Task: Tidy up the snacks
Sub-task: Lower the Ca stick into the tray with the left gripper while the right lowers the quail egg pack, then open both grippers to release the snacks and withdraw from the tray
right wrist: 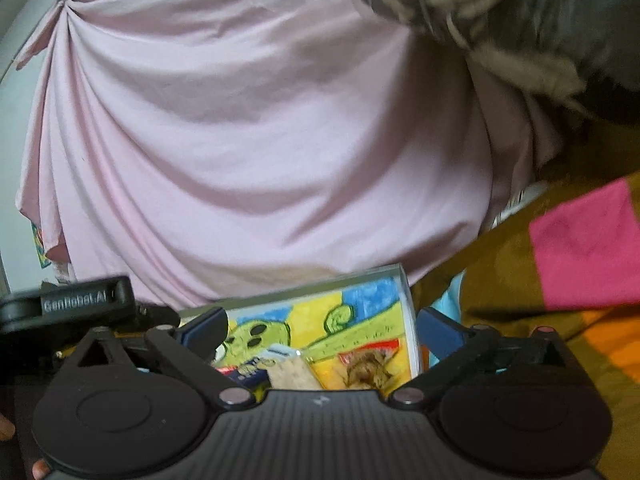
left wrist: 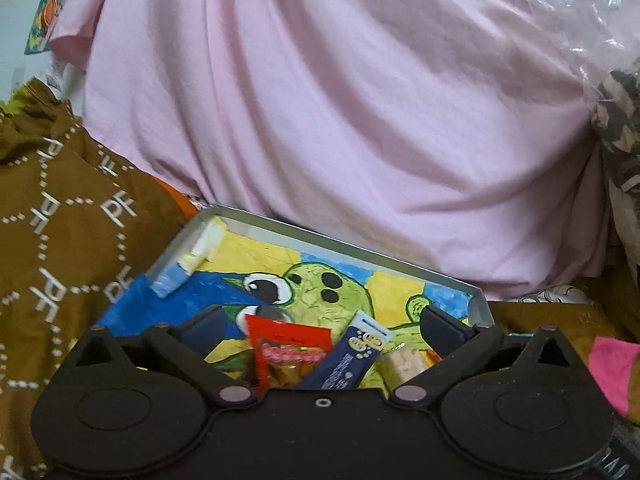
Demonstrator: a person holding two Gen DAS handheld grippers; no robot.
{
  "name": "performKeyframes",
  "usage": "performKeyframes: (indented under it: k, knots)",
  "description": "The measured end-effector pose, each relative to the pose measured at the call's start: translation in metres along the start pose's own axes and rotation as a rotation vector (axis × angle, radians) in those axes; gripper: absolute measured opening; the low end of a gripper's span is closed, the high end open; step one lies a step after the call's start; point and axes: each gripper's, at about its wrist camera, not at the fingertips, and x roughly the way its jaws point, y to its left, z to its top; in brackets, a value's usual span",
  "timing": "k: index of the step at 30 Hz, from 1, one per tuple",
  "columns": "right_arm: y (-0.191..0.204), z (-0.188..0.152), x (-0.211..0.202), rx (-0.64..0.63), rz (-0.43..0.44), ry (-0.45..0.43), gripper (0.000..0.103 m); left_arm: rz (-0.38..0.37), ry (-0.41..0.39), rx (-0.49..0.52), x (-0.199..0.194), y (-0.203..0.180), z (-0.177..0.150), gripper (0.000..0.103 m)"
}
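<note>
A shallow box (left wrist: pixel 476 300) with a silvery rim and a painted green cartoon creature on its floor lies on the bedding. Inside it, near me, are a red packet (left wrist: pixel 288 344), a dark blue bar packet (left wrist: pixel 352 356) and a pale wafer packet (left wrist: pixel 404 362). A white, yellow and blue block (left wrist: pixel 192 256) leans on the left wall. My left gripper (left wrist: pixel 324 320) is open over these packets, pressing on none. In the right wrist view the box (right wrist: pixel 408 300) holds the blue packet (right wrist: pixel 248 372), the pale packet (right wrist: pixel 292 372) and a red-edged packet of brown snack (right wrist: pixel 368 368). My right gripper (right wrist: pixel 322 324) is open above them.
A pink sheet (left wrist: pixel 340 120) hangs right behind the box. Brown patterned cloth (left wrist: pixel 60 240) lies to the left, and a pink and orange patchwork cover (right wrist: pixel 588 248) to the right. Clear plastic (left wrist: pixel 580 20) shows at the upper right. A black lettered device part (right wrist: pixel 80 300) sits at the left.
</note>
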Motion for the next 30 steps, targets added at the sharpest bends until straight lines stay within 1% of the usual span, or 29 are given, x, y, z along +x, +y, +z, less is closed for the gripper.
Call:
performKeyframes:
  k: [6,9,16,21,24,30]
  knots:
    - [0.023,0.009,-0.034,-0.035,-0.012,-0.046,0.103,0.011,-0.034,-0.03,-0.04,0.016,0.006,0.102]
    - [0.036,0.008,-0.051,-0.057,0.001,-0.047,0.103,0.015,-0.05,-0.042,-0.064,0.024,0.006,0.102]
    - [0.068,0.0,-0.083,-0.142,0.02,-0.004,0.103,0.032,-0.041,-0.044,-0.108,0.054,-0.013,0.102]
    - [0.083,-0.008,-0.105,-0.135,0.042,0.017,0.103,0.065,-0.022,-0.027,-0.134,0.078,-0.031,0.102]
    - [0.092,-0.017,-0.111,-0.143,0.056,0.043,0.103,0.084,0.003,-0.022,-0.145,0.091,-0.043,0.102]
    - [0.11,-0.041,-0.124,-0.179,0.088,0.129,0.103,0.124,0.031,-0.001,-0.164,0.112,-0.065,0.102]
